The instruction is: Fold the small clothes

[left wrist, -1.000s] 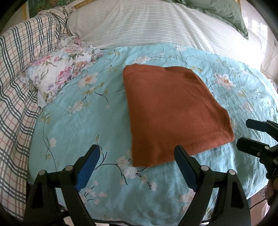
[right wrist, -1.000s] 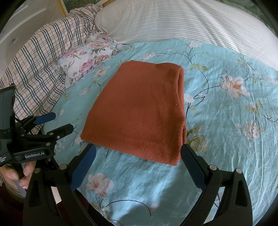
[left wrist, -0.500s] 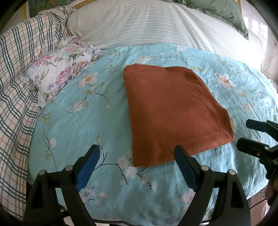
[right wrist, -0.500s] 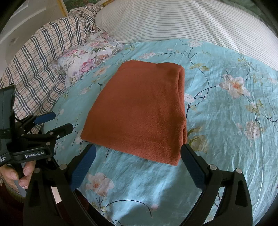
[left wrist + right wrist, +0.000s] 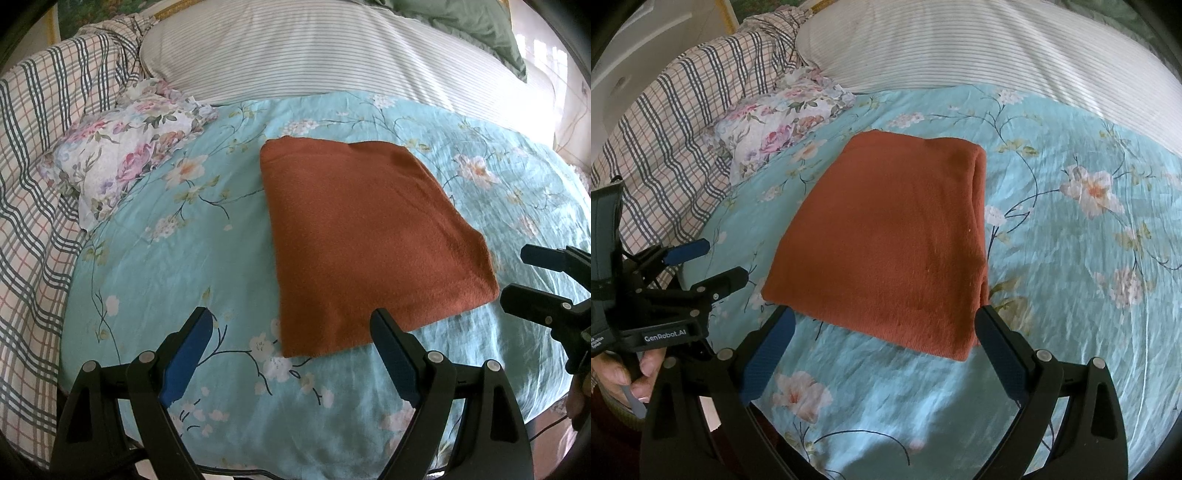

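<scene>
A rust-orange cloth [image 5: 365, 236] lies folded into a flat rectangle on the turquoise floral bedsheet [image 5: 177, 258]; it also shows in the right wrist view [image 5: 894, 243]. My left gripper [image 5: 291, 332] is open and empty, just in front of the cloth's near edge. My right gripper [image 5: 886, 328] is open and empty, its jaws straddling the cloth's near edge without touching it. Each gripper shows in the other's view: the right gripper [image 5: 517, 273] at the cloth's right, the left gripper [image 5: 720, 262] at its left.
A floral pillow [image 5: 122, 162] lies at the left of the sheet. A plaid blanket [image 5: 33, 184] is bunched along the left edge. A striped duvet [image 5: 332, 51] covers the far side of the bed. The bed's near edge [image 5: 258, 469] is just below my grippers.
Both grippers have drifted very slightly; the cloth has not moved.
</scene>
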### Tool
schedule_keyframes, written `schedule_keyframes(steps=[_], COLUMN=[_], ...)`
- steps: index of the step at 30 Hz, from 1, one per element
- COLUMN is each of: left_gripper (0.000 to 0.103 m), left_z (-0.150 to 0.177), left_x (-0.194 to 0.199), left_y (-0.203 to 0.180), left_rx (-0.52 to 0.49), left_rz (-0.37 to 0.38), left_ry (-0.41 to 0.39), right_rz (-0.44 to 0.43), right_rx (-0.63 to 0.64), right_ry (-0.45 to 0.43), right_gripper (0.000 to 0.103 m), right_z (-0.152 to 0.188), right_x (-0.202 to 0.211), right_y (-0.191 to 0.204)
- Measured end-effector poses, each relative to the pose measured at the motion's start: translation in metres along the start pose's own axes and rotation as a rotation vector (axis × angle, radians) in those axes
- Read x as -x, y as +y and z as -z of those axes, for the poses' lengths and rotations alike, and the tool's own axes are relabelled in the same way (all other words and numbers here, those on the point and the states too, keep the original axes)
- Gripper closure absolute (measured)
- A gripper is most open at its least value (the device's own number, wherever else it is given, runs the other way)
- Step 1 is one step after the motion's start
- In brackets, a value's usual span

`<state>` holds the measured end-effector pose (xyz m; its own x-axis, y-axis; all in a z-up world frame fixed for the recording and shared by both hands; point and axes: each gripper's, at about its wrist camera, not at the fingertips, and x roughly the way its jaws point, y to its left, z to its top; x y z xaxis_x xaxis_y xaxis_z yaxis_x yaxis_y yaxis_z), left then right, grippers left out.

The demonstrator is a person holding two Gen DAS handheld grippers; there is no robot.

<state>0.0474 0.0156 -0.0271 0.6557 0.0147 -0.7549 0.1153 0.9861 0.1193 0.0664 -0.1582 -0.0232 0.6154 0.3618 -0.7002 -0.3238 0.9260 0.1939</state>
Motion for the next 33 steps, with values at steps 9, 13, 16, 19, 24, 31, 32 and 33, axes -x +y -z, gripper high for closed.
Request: schedule_keyframes(steps=[9, 13, 16, 19, 24, 31, 32, 33], left_gripper=[0.015, 0.015, 0.015, 0.015, 0.015, 0.015, 0.015, 0.015], left_z=[-0.008, -0.011, -0.013, -0.015, -0.018, -0.02, -0.021, -0.021], left_x=[-0.002, -0.003, -0.004, -0.005, -0.009, -0.01, -0.01, -0.01], left_y=[-0.001, -0.002, -0.002, -0.002, -0.003, -0.002, -0.003, -0.003], left_rx=[-0.009, -0.014, -0.014, -0.012, -0.01, -0.008, -0.009, -0.01], left_rz=[0.005, 0.007, 0.01, 0.012, 0.013, 0.01, 0.01, 0.009], left_ry=[-0.002, -0.004, -0.003, 0.0, 0.008, 0.002, -0.001, -0.001], right_rz=[0.0, 0.002, 0.002, -0.001, -0.005, -0.005, -0.003, -0.004], right_rx=[0.001, 0.002, 0.001, 0.001, 0.005, 0.005, 0.005, 0.005], right_ry=[-0.002, -0.001, 0.003, 0.01, 0.023, 0.024, 0.024, 0.024], right_gripper=[0.005, 0.005, 0.005, 0.005, 0.005, 0.005, 0.005, 0.005], right_z=[-0.004, -0.004, -0.008, -0.01, -0.015, -0.015, -0.015, -0.015], right_x=[0.0, -0.001, -0.003, -0.005, -0.011, -0.012, -0.012, -0.012], right_y=[0.001, 0.003, 0.0, -0.003, -0.006, -0.004, -0.004, -0.004])
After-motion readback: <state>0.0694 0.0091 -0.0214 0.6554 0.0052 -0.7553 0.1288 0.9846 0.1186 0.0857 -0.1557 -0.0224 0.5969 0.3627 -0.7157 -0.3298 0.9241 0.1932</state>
